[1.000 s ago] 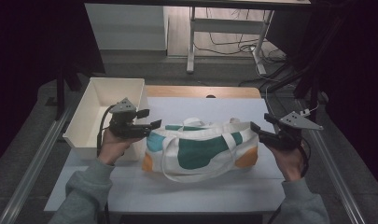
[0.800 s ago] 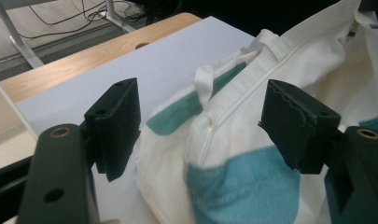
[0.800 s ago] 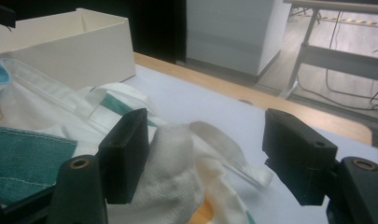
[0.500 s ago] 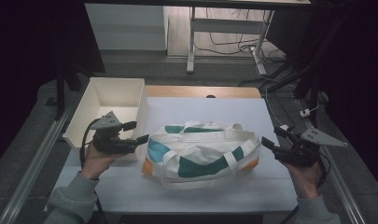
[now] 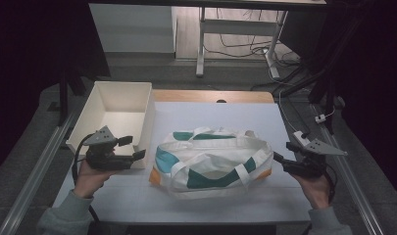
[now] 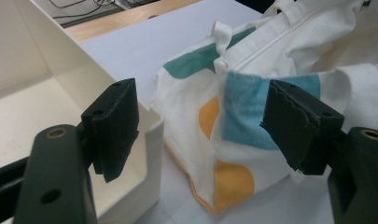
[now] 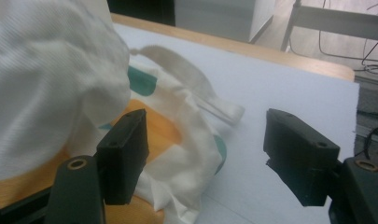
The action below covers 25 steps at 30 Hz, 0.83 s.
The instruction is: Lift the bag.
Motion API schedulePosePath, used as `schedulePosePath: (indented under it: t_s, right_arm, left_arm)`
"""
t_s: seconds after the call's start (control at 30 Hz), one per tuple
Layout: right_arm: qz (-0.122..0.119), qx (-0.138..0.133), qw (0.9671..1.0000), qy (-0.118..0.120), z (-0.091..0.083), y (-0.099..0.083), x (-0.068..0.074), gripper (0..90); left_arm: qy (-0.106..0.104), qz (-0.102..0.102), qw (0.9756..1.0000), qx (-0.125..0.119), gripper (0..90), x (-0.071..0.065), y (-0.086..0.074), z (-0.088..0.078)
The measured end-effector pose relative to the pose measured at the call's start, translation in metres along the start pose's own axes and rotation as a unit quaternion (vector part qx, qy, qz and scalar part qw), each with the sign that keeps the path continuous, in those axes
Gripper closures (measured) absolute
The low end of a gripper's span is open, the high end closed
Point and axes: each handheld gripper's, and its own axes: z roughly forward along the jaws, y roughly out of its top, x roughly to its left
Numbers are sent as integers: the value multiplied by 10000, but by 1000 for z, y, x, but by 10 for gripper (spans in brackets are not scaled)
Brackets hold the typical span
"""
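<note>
Near the front edge of the table [image 5: 137,205], the left gripper [image 5: 137,156] is hovering at the bag's left end, its jaws standing wide apart and holding nothing. The right gripper [image 5: 278,159] is hovering at the bag's right end, jaws likewise spread and empty. The cloth bag [image 5: 213,159], white with teal and orange patches, is lying slumped mid-table between them. Farther back, a white box [image 5: 118,105] is sitting along the left edge.

We see the bag [image 5: 213,159] lying mid-counter [image 5: 220,115], the bin [image 5: 118,115] at its left, our claws [image 5: 139,155] [image 5: 277,157] flanking the bag's two ends.
</note>
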Motion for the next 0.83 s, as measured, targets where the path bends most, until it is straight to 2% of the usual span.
schedulePosePath:
  t_s: [0.2, 0.37, 0.63, 0.83]
  right_arm:
    - [-120, 66, 9999, -30, 5, -2, 4, 314]
    - [-129, 94, 9999, -36, 7, -3, 5, 316]
    - [-152, 133, 9998, -50, 10, -5, 5, 319]
    - [-166, 110, 9998, -57, 10, -4, 6, 321]
  left_arm:
    - [88, -65, 9999, 62, 256, 2, -9, -1]
    - [163, -48, 9996, 232, 251, 2, -14, 4]
    - [161, -131, 9990, 387, 244, 4, -20, 11]
    - [156, -152, 9989, 413, 242, 5, -21, 13]
